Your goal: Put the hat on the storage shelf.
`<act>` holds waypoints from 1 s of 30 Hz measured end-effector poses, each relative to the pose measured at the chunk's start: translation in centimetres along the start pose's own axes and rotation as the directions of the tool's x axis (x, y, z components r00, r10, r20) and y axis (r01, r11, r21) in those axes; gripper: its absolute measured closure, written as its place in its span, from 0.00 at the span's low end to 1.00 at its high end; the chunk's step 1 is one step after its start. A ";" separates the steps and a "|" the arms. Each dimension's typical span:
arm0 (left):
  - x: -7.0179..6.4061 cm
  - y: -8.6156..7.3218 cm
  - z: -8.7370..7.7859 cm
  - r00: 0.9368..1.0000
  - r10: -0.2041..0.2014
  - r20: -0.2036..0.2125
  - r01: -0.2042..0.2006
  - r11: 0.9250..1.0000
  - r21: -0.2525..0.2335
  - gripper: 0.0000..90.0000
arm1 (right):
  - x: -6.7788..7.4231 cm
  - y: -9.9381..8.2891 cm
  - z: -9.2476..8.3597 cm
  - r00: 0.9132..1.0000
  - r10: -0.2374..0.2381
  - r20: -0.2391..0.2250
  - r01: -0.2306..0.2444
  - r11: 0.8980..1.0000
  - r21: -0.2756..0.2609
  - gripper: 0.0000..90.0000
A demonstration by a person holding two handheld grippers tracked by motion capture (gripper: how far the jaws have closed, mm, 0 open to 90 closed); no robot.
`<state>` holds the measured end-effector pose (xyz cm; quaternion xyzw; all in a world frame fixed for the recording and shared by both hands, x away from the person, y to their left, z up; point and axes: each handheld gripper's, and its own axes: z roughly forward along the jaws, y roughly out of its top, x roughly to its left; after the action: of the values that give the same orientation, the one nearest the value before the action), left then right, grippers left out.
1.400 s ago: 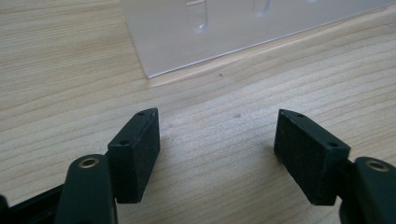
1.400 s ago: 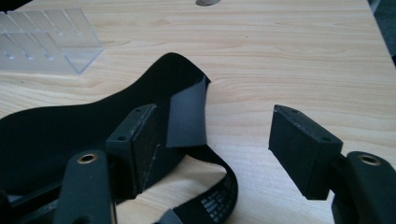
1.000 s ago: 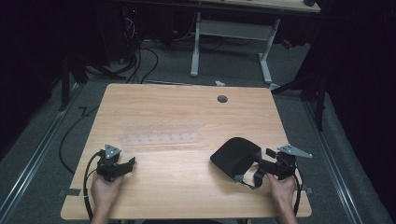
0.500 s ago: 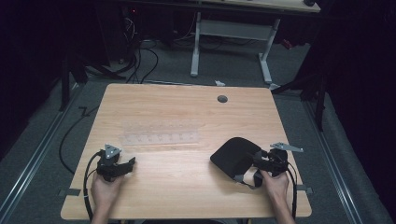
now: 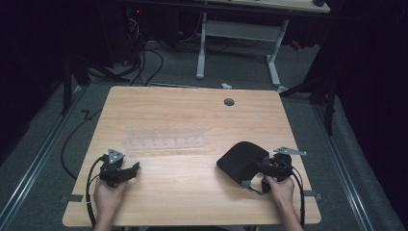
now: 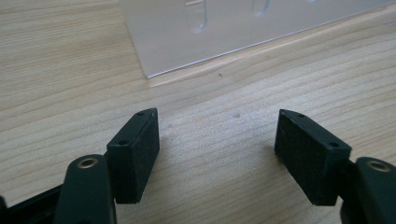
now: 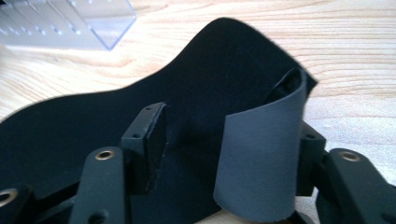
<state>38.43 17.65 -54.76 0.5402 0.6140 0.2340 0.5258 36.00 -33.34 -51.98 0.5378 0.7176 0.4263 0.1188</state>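
Note:
A black flexible mat lies on the right part of the wooden table. My right gripper is at its near right edge. In the right gripper view the mat spreads under the jaws, and a flap of it with a grey underside curls up against the right jaw. The right gripper is open, its jaws wide apart around the flap. My left gripper rests open near the front left. Nothing sits between the left gripper's pads, just short of a clear plastic rack.
The clear rack lies across the table's middle, and its corner is visible beyond the mat. A round cable hole sits near the far edge. Another desk's white legs and floor cables lie beyond the table.
My right gripper has moved left onto the mat's near edge, and that edge now curls up between its jaws. The left gripper has stayed put.

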 end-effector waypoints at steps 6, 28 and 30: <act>0.0 0.0 0.0 1.000 0.000 0.000 0.000 1.000 0.000 0.35 | -0.1 -0.2 0.1 1.000 -0.002 -0.003 0.002 1.000 0.000 0.57; 0.0 0.0 0.0 1.000 -0.001 -0.001 0.001 1.000 0.000 0.35 | 0.1 -0.7 -1.7 0.992 -0.031 -0.123 0.028 0.999 -0.022 0.93; 0.0 0.0 0.0 1.000 0.000 -0.001 0.000 1.000 0.000 0.35 | 0.2 -0.7 -1.8 0.991 -0.035 -0.131 0.032 0.999 -0.025 0.94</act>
<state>38.43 17.63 -54.77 0.5400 0.6142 0.2341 0.5257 34.35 -34.07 -51.38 0.4952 0.7277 0.4670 0.0848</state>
